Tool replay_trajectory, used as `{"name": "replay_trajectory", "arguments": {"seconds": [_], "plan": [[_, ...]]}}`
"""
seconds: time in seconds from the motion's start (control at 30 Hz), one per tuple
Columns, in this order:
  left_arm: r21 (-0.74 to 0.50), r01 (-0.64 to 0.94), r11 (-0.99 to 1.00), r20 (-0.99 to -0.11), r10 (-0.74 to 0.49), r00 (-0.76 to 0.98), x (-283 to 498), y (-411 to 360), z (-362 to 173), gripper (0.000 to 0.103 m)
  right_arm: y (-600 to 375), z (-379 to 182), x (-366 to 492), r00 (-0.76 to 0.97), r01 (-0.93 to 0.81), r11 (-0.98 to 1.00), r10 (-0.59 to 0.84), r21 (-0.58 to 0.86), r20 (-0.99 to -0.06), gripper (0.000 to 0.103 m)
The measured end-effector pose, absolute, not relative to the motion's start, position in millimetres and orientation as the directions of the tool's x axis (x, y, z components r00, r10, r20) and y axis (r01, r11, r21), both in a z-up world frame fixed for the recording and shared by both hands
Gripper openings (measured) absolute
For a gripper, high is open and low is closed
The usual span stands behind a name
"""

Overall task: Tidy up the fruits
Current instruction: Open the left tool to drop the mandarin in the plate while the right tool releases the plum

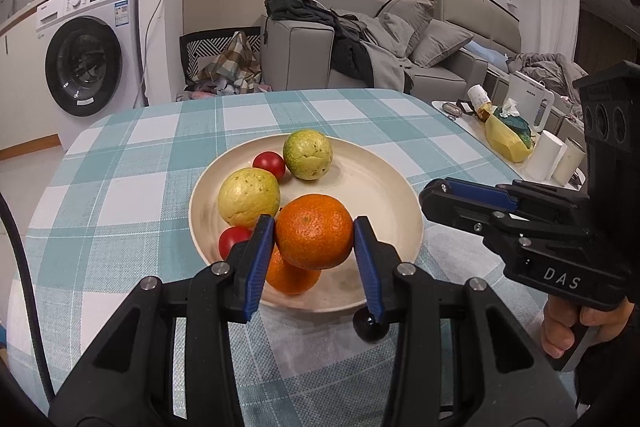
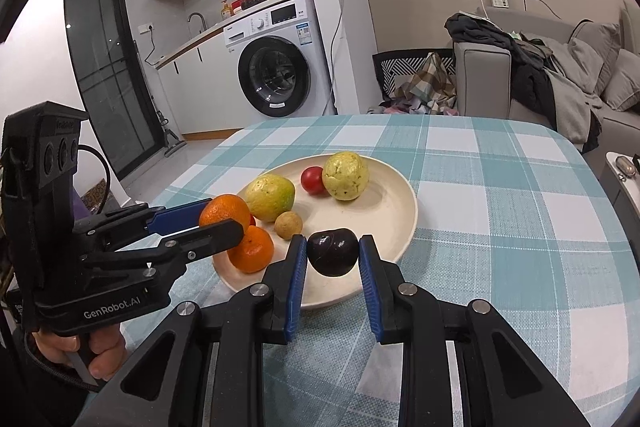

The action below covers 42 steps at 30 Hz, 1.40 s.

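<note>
A: Which step is this?

B: Both fruits look mid-carry, over the near rim of the cream plate. The left gripper is clamped on a pebbly-skinned orange; the right gripper pinches a smooth, glossy dark plum.

A: What remains on the plate?

B: A second orange under the first, two bumpy yellow-green guavas, two shiny red tomatoes, and a small round tan fruit near the middle.

A: Next?

B: Probably setting each down in its group. The plum is rounded and slick, so release gently.
</note>
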<state>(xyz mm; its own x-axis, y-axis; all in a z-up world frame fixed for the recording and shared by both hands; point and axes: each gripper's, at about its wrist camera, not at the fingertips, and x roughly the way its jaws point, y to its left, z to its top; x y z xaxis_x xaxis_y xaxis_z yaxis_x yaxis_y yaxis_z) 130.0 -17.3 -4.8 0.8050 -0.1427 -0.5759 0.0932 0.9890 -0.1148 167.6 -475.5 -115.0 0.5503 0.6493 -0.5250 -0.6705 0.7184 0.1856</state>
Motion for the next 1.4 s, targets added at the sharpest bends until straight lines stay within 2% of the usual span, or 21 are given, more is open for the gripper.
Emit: {"name": "replay_trajectory", "arguments": {"seconds": [1.4], "plan": [[-0.017, 0.128, 0.992, -0.629, -0.111, 0.769, 150, -45, -23, 0.037, -469, -132, 189, 0.494, -0.647, 0.732, 0.615, 0.212, -0.615, 0.028]]}}
